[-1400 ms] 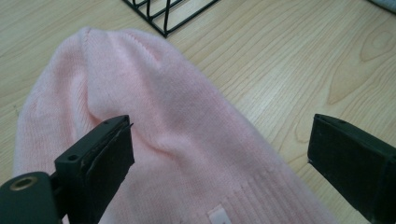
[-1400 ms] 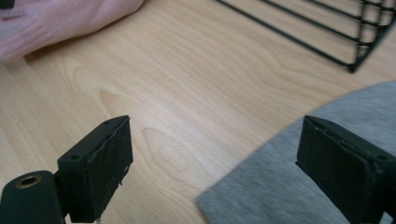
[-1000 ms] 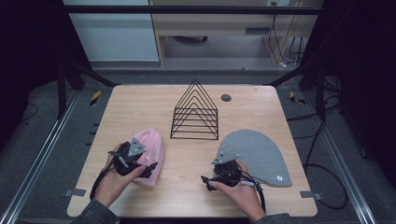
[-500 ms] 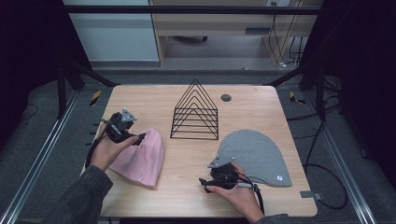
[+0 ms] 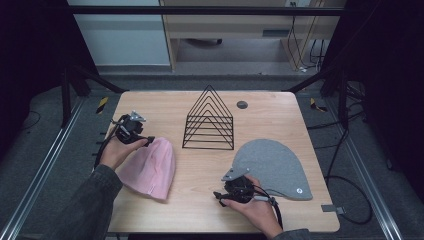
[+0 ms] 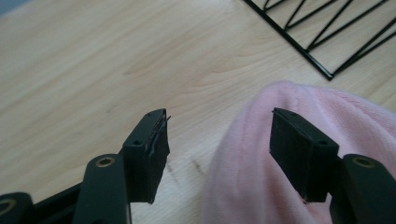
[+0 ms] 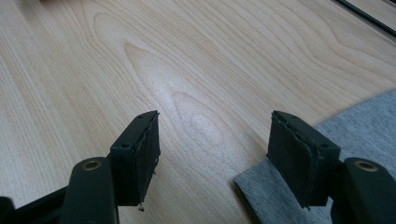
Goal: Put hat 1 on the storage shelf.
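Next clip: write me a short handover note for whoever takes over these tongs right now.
Left tongs: open, jaws have just been closing, at the top end of the pink hat; its edge lies between the jaws, not pinched.
Right tongs: open, jaws have just been closing, at the near left corner of the grey hat; no grip there.
Both hats lie flat on the table, pink left, grey right, with the wire rack behind and between them.
Done: the tongs are set at the hats.
Left: likely to grip and handle each hat.
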Available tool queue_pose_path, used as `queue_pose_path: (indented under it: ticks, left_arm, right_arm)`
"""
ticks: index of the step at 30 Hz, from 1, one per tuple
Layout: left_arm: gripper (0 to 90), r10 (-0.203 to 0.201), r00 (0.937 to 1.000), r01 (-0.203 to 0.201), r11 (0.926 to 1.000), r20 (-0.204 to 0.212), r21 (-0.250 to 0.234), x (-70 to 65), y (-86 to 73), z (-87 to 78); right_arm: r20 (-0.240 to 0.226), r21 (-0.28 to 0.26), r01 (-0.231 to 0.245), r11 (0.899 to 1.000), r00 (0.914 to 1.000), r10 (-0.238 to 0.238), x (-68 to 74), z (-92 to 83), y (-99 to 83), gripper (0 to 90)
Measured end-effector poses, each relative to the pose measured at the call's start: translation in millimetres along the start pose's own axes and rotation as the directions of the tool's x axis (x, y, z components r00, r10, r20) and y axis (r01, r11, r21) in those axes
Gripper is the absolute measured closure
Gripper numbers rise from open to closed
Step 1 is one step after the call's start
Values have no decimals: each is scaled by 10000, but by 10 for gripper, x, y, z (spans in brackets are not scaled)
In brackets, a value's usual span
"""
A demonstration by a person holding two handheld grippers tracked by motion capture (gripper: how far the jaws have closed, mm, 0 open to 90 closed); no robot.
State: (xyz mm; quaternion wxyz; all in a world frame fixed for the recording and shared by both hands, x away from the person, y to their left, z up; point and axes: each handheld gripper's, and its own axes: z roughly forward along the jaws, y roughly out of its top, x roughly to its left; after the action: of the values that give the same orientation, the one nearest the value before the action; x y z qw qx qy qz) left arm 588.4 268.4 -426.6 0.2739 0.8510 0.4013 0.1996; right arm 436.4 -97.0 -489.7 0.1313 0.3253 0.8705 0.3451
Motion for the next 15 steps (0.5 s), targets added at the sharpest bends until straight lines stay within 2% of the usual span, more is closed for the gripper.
queue_pose_path:
  ticks: [2,3,6,9,11,15]
  left_arm:
    - [364,-115,9995,114,9999,288,37,-21,-24,59]
    - [355,39,9993,-50,9995,366,303,-32,-50,130]
    - [344,4,9986,-29,9988,521,488,-39,-95,229]
    - [328,-2,9979,-35,9983,640,575,-57,-114,274]
    - [313,38,9972,-91,9974,752,710,-79,-132,335]
    - [324,37,9958,-110,9967,913,801,-103,-138,377]
  right_arm:
    - [-14,9,-11,10000,10000,11,0,1,-1,340]
    - [-36,32,-16,10000,10000,16,-2,3,-3,340]
    - [-106,64,-16,10000,9999,17,-1,8,-6,340]
    - [-129,78,-3,10000,9999,4,-1,13,-7,338]
    - [-300,43,-144,9999,9994,145,-6,24,-8,334]
    - [-333,89,-123,9999,9994,126,-6,30,-11,333]
